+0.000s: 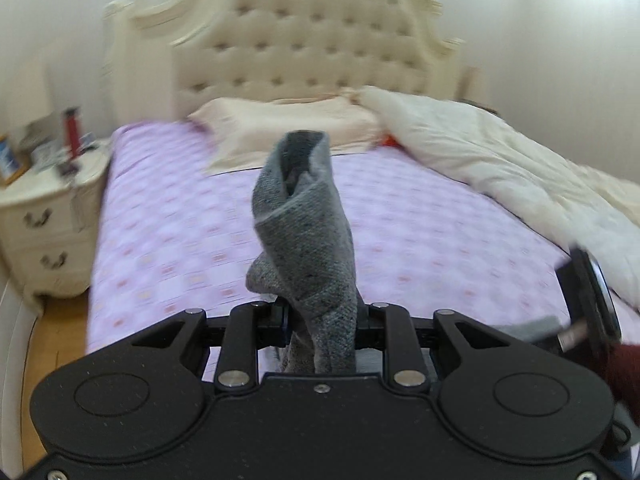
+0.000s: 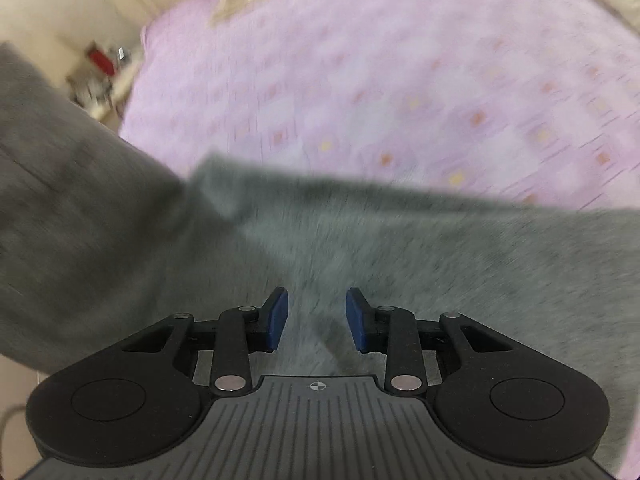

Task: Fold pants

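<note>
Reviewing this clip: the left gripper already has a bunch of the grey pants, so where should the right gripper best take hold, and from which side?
Probably the far edge of the grey pants, where the flat cloth ends against the purple sheet. The right gripper hangs open above flat fabric, which offers no fold; coming down onto that edge gives the pads a free hem. The left gripper holds its bunch raised.

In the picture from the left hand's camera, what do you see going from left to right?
Nightstand → red bottle → grey pants bunched in the jaws of the left gripper → white duvet → the right gripper at the edge.
</note>
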Action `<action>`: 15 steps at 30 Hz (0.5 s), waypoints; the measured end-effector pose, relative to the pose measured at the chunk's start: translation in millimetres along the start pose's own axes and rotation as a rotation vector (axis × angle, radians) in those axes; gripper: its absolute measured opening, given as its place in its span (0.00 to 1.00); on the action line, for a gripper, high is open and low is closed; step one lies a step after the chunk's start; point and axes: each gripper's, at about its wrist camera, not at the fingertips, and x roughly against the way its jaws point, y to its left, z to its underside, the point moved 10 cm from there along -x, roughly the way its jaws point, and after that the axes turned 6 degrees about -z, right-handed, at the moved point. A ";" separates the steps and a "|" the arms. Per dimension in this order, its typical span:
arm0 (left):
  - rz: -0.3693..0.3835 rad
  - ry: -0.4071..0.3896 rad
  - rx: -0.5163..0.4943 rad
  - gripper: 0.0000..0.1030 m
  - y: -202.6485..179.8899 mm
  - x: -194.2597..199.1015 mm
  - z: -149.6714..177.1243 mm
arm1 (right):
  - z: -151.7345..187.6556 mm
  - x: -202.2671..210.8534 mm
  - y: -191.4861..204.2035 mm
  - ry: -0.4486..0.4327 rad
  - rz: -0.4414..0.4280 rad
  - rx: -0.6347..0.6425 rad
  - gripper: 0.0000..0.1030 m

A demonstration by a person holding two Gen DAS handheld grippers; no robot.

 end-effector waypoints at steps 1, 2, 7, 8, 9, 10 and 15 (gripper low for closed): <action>0.020 -0.001 -0.023 0.31 -16.1 -2.2 -0.3 | -1.9 8.5 -6.9 -0.018 0.024 0.003 0.31; 0.041 0.001 -0.044 0.31 -32.8 -5.9 0.5 | -2.9 15.8 -14.5 -0.030 0.044 0.001 0.31; 0.133 0.071 -0.146 0.33 -113.0 -38.2 23.2 | 5.4 42.9 -67.8 -0.063 0.131 -0.095 0.31; 0.148 0.098 -0.179 0.34 -129.4 -45.7 32.4 | 8.3 46.7 -78.8 -0.069 0.149 -0.121 0.31; 0.160 0.134 -0.220 0.35 -144.1 -54.7 42.3 | 9.9 48.5 -87.5 -0.079 0.166 -0.144 0.31; 0.168 0.172 -0.259 0.36 -156.9 -64.5 52.7 | 12.6 52.4 -95.0 -0.087 0.178 -0.159 0.31; 0.170 0.239 -0.328 0.39 -179.6 -78.5 71.2 | 14.2 61.0 -102.3 -0.170 0.144 -0.184 0.31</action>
